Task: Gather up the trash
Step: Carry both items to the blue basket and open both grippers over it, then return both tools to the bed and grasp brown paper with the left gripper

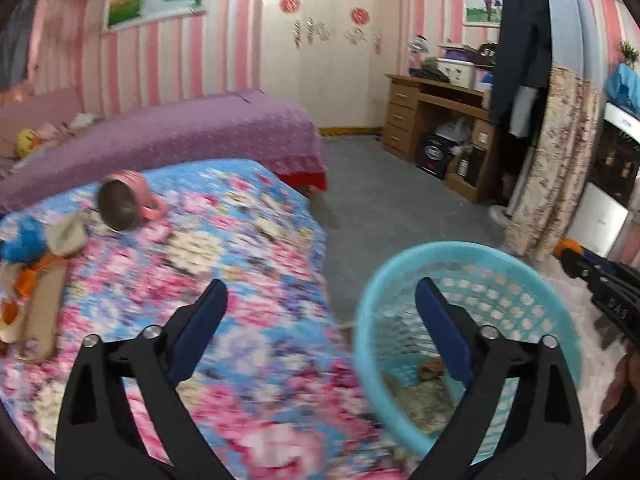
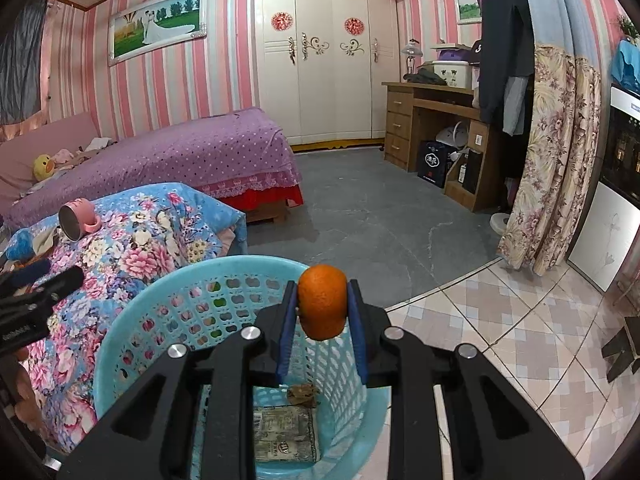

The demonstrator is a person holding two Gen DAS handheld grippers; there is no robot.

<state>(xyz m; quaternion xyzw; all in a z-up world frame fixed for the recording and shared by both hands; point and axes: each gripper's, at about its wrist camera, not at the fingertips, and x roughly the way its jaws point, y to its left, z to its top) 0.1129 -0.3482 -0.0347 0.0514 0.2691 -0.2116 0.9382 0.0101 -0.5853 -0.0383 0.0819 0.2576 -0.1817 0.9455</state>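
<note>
Right wrist: right tongs [image 2: 322, 308] grip orange [image 2: 322, 300] above basket [image 2: 120, 336]; left tongs [image 1: 320, 312] apparently spread wide.

Quick count: one turquoise basket [image 2: 120, 332], one orange [image 2: 322, 301], one pink mug [image 2: 77, 219] on the bed, two scraps of trash in the basket – a flat wrapper [image 2: 285, 434] and a brown crumpled bit [image 2: 303, 394]. Two tools, left tool [image 1: 320, 308] and right tool [image 2: 322, 320].

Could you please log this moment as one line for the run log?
right gripper: shut on orange peel, above blue basket | left gripper: open, empty | basket: holds wrapper
</note>
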